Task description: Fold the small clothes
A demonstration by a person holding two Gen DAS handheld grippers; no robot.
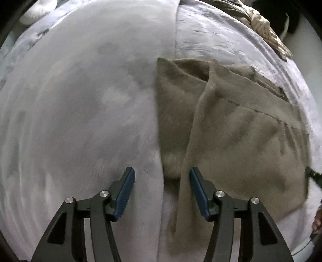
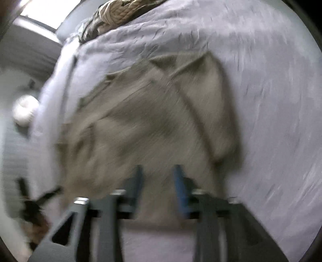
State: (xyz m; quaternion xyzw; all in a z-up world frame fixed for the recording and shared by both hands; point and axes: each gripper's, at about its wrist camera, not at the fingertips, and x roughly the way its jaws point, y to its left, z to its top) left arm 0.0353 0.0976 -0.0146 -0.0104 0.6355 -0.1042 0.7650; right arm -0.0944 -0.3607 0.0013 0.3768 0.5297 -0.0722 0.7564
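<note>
A small khaki-brown garment [image 1: 231, 129] lies partly folded on a pale lavender sheet [image 1: 80, 112], with one flap turned over along its left side. My left gripper [image 1: 162, 181] is open and empty, its blue pads astride the garment's left edge, just above the cloth. In the blurred right wrist view the same garment [image 2: 145, 125] fills the middle. My right gripper [image 2: 159, 181] is open and empty over the garment's near edge. The other gripper's tip [image 1: 314, 175] shows at the right edge of the left wrist view.
A crumpled patterned beige cloth [image 1: 261, 26] lies at the far edge of the bed and shows in the right wrist view [image 2: 118, 12] too. The sheet [image 2: 271, 100] spreads wide to the right. A white round object [image 2: 25, 112] sits off the bed at left.
</note>
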